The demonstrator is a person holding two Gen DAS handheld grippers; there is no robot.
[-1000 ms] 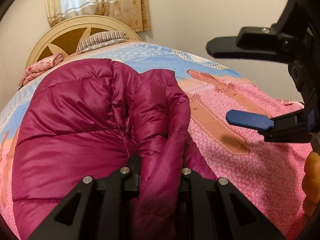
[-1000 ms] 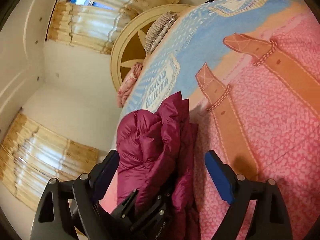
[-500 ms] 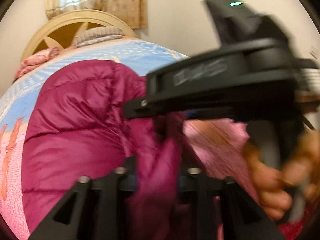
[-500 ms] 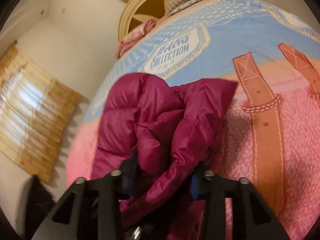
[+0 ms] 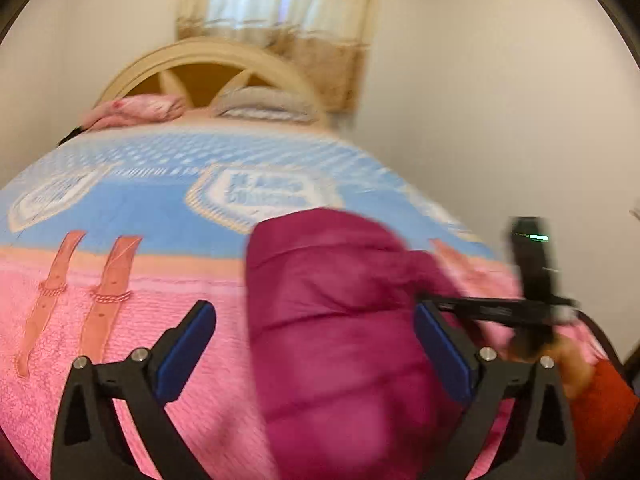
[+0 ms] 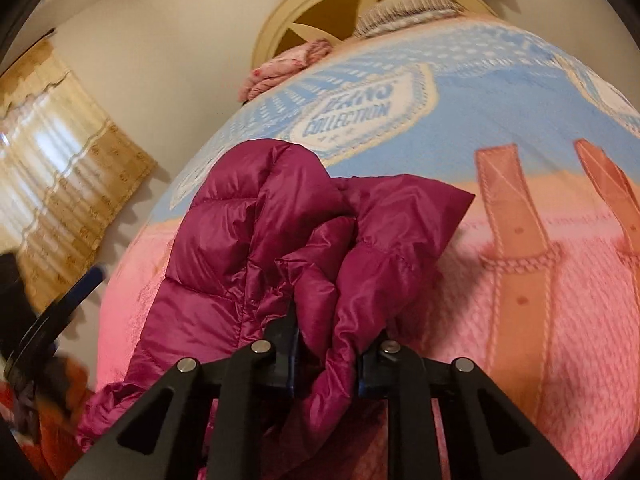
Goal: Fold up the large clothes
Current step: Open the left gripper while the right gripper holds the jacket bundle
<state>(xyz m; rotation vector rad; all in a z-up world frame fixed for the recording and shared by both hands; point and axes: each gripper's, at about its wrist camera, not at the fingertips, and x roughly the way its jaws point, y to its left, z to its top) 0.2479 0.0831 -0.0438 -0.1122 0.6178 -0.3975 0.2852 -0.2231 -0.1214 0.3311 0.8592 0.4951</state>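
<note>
Left wrist view: the left claw [image 5: 316, 354] is standing apart, empty, over the magenta jacket [image 5: 340, 340] lying on the bed [image 5: 120, 280].

Right wrist view: the right claw [image 6: 326, 354] is clamping a bunched jacket fold. Mid-fold, apparently; the left needs a fresh grip.

Warm indoor light, motion blur, fisheye-warped edges.

1. A bedspread [image 5: 120, 208] in blue and pink is filling the middle and lower frame in both views.
2. A headboard [image 5: 200, 64] is showing at upper centre.
3. Two pillows [image 6: 404, 12] are lying against it.
4. Curtains [image 6: 60, 184] are hanging at the left.
</note>
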